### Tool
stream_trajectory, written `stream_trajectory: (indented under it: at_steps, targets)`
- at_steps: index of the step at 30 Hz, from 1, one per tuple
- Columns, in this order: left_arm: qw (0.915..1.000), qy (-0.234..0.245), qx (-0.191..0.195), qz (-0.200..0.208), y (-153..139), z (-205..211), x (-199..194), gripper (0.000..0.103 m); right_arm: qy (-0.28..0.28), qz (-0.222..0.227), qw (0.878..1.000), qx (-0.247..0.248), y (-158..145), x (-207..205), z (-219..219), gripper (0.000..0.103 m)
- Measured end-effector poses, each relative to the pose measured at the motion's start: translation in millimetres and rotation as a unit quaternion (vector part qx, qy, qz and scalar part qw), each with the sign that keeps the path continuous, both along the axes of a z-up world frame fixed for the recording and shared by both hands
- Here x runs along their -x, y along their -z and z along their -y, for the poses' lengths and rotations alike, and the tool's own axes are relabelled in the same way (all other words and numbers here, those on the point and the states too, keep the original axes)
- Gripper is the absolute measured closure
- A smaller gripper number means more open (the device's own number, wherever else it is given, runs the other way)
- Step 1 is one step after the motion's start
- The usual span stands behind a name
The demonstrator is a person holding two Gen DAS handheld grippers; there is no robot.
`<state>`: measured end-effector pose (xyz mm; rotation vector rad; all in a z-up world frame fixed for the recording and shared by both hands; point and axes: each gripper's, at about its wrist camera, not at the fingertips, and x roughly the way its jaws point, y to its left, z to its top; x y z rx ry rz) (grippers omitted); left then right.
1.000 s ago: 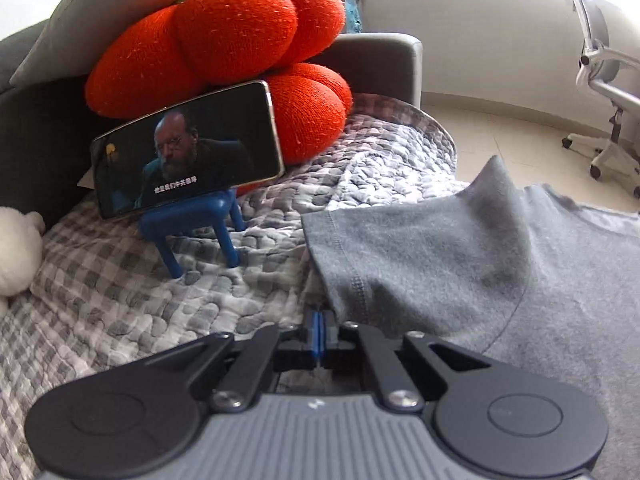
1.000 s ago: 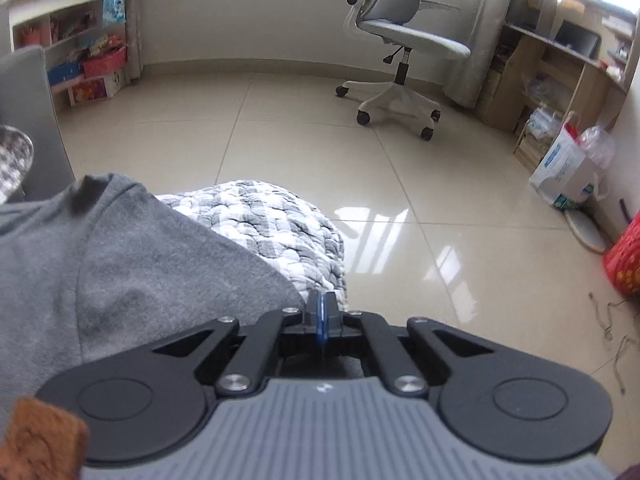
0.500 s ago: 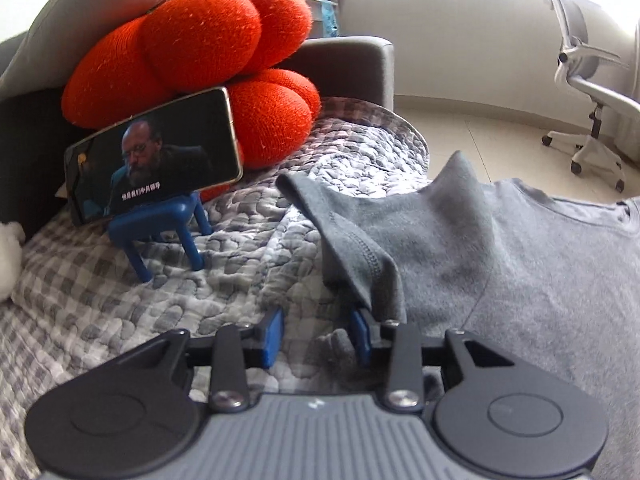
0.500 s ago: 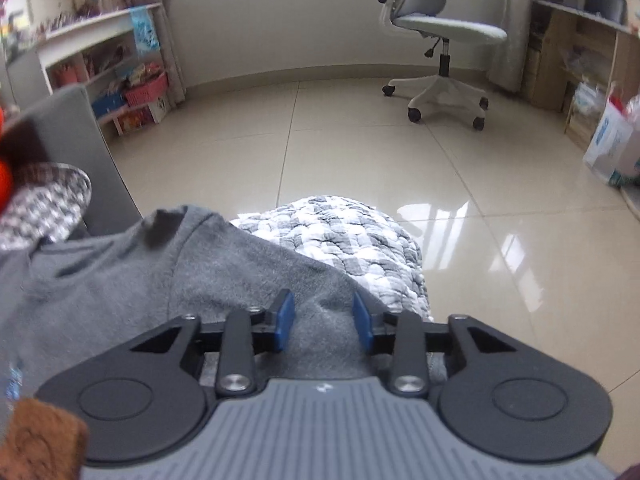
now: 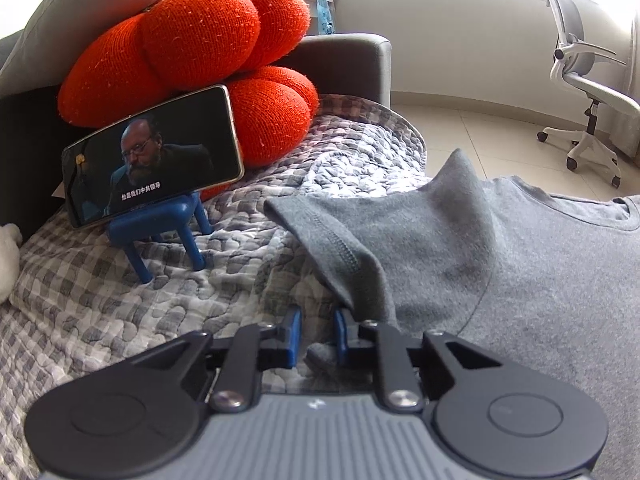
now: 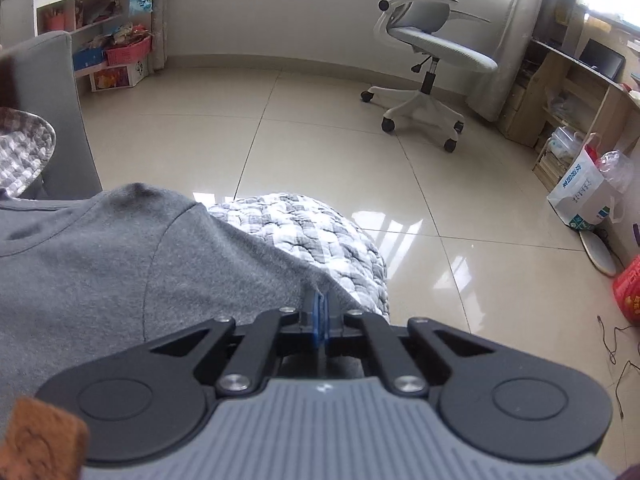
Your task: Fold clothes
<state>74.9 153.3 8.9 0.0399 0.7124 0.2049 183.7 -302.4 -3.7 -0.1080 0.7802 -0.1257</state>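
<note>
The grey T-shirt [image 5: 520,280] spreads over the right half of the left wrist view, lying on the checked quilt [image 5: 120,300], its sleeve hem folded toward centre frame. The left gripper [image 5: 316,334] sits low centre with its blue fingers [image 5: 293,332] narrowly parted, a bit of grey cloth showing in the gap but nothing pinched; the right-hand finger is just beside the sleeve edge. Upper left, an orange knot cushion [image 5: 200,60] leans on the grey sofa arm [image 5: 344,64], and in front of it a phone [image 5: 154,156] plays video on a small blue stand [image 5: 160,228]. A white plush is cut off at the left edge.

In the right wrist view, the right gripper [image 6: 319,320] has its fingers pressed together on the T-shirt's [image 6: 120,264] edge at lower centre. Beyond: tiled floor [image 6: 320,120], office chair [image 6: 428,52], shelves [image 6: 100,28] upper left, a paper bag [image 6: 584,196] at right. A blurry brown block at the bottom left corner is hard to make out.
</note>
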Motion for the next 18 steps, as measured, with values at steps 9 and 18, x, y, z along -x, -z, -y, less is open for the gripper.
stream_trajectory:
  at_steps: [9, 18]
  targets:
    - [0.999, 0.0, 0.046, 0.001, -8, -18, 8, 0.101, 0.0, 0.007, 0.999, 0.033, -10, 2, -6, 0.098]
    - [0.9896, 0.007, 0.143, 0.017, -5, -35, 12, 0.08, -0.187, -0.015, 0.977, -0.102, -41, 6, -114, 0.088]
